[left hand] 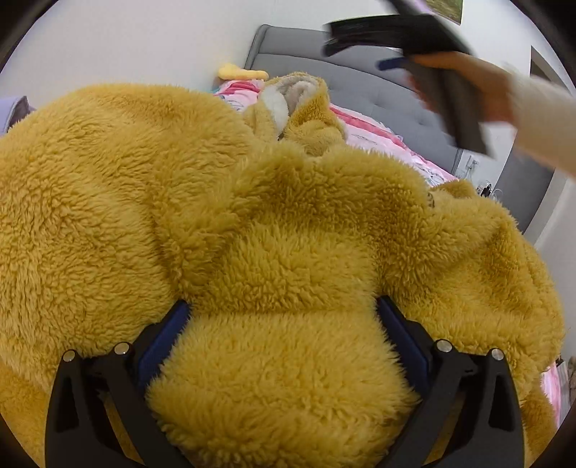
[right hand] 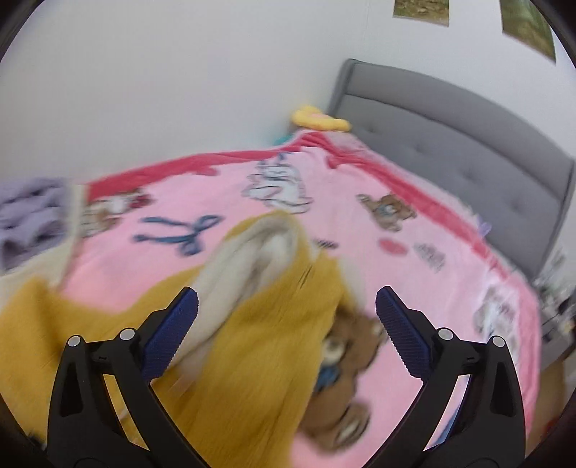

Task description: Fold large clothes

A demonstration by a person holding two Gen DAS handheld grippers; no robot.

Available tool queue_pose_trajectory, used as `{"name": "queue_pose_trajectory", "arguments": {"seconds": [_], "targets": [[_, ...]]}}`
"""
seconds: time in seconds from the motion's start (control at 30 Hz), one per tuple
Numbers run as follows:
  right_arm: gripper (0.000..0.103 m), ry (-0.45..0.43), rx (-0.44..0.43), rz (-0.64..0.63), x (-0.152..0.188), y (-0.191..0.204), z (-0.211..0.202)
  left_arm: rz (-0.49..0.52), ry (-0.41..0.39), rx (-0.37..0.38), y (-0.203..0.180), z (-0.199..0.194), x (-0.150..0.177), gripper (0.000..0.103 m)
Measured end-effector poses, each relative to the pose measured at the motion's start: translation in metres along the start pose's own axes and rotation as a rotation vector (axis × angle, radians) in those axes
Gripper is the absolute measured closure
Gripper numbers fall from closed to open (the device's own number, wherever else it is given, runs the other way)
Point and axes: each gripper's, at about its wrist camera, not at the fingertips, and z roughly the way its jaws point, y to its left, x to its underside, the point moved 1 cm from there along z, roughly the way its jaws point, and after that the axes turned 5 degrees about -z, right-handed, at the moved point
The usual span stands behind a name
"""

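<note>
A large mustard-yellow fleece garment point(left hand: 223, 201) lies bunched on a bed with a pink cartoon blanket point(right hand: 360, 230). Its pale lining shows at a turned-up part point(left hand: 284, 97). My left gripper point(left hand: 282, 309) has its jaws wide apart, with a thick fold of the fleece bulging between them; its fingertips are sunk in the pile. My right gripper point(right hand: 286, 300) is open and empty, held above the garment's edge point(right hand: 252, 324), where the pale lining point(right hand: 259, 248) shows. In the left wrist view the right gripper point(left hand: 396, 39) is blurred, raised at the upper right in a hand.
A grey padded headboard point(right hand: 450, 136) stands at the far end of the bed against a white wall. A yellow soft toy point(right hand: 320, 118) lies by the headboard. Lilac clothes point(right hand: 28, 212) lie at the left edge. Pictures point(right hand: 421, 9) hang on the wall.
</note>
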Motion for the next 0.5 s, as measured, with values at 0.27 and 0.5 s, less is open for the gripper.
{"name": "queue_pose_trajectory", "arguments": {"seconds": [0.27,0.5], "targets": [[0.020,0.180,0.005,0.036,-0.009,-0.002,0.089,-0.018,-0.023,0.031,0.003,0.015,0.000,0.004],[0.068,0.267,-0.107,0.079,0.008,0.010,0.116,-0.011,-0.022,0.021,0.004,0.014,0.003,0.004]]}}
